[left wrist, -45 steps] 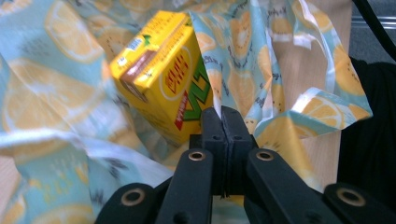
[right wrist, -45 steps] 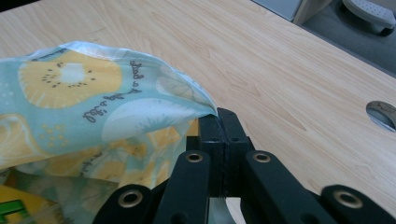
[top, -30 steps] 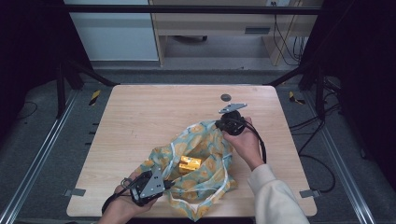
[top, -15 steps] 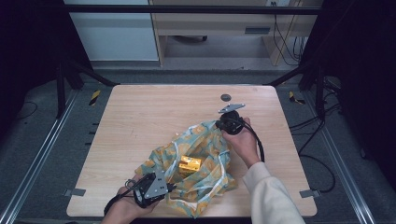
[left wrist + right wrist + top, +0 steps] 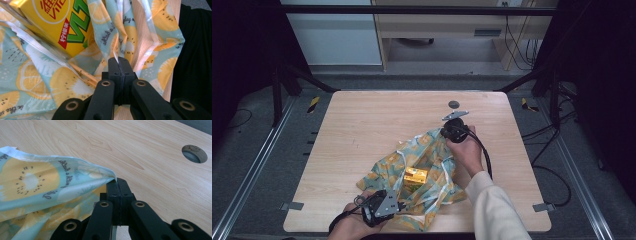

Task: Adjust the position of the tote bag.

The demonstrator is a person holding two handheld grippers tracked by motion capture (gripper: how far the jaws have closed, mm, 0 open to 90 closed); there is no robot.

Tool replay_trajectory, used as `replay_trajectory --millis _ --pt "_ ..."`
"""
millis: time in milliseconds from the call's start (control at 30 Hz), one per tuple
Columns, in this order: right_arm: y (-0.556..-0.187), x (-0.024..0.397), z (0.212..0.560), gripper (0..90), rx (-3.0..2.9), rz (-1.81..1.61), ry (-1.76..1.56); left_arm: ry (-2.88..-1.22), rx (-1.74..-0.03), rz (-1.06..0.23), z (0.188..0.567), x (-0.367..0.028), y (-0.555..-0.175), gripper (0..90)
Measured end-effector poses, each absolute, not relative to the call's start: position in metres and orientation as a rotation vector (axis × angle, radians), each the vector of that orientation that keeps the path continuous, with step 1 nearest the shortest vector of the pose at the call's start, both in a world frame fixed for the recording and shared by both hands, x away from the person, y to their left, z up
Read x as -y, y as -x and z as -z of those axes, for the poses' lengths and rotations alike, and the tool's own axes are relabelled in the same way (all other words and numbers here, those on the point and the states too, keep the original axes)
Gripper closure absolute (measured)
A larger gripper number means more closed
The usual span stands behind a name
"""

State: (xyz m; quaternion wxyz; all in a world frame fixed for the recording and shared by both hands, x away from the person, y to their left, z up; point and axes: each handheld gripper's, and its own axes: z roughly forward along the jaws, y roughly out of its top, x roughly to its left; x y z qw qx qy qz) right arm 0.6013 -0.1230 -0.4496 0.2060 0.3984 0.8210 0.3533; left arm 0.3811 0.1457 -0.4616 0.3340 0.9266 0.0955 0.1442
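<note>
Fruit-print plastic bag (image 5: 424, 165), lower centre of the high view, pinched at its near edge by left gripper (image 5: 119, 62), far corner by right gripper (image 5: 117, 182); yellow drink carton (image 5: 415, 176) seemingly inside.

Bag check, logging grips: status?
Left gripper and right gripper shut on bag edges. Yellow carton inside. Nothing in the way.

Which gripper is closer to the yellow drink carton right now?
Left. The left gripper pinches the bag just below the yellow drink carton; the right gripper grips the bag's far edge, farther away.
</note>
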Motion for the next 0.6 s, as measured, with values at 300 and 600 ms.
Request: replay_trajectory --millis 300,600 --pt "-0.6071 0.1199 0.4562 90.0 -2.265 -0.980 -1.143 -2.448 -0.213 -0.369 0.4656 -0.1387 -0.3781 90.0" --pt "-0.6111 0.1168 0.4586 90.0 -2.261 -0.971 -1.148 -2.455 -0.209 -0.350 0.4661 -0.1387 -0.3767 90.0"
